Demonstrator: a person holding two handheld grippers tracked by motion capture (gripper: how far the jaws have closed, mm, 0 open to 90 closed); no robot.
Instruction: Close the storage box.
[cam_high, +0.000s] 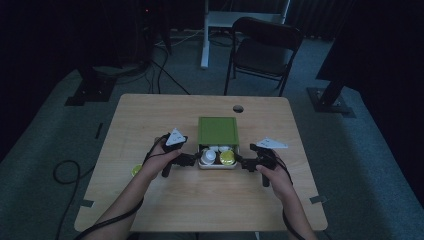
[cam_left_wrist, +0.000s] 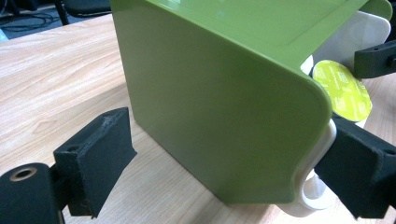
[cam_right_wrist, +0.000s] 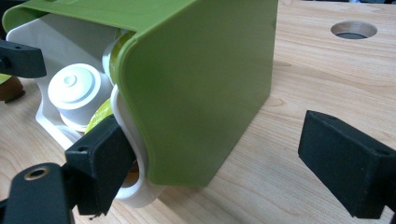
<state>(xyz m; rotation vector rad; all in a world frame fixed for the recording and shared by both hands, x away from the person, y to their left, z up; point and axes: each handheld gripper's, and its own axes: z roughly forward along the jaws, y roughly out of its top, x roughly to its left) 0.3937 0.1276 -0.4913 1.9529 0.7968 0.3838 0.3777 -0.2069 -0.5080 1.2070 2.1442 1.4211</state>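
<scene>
High view: the green box (cam_high: 218, 131) sits mid-surface, its white tray (cam_high: 218, 165) slid toward the near edge. Left gripper view: left tool (cam_left_wrist: 224, 154) gapes around the box corner, gripping nothing. Right gripper view: right tool (cam_right_wrist: 229, 163) likewise wide; next, likely close on the tray's side loops

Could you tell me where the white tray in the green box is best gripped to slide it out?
Grip the white tray by its side loops, one from each side. They stick out past the green box, and each gripper's jaws are open beside one.
</scene>
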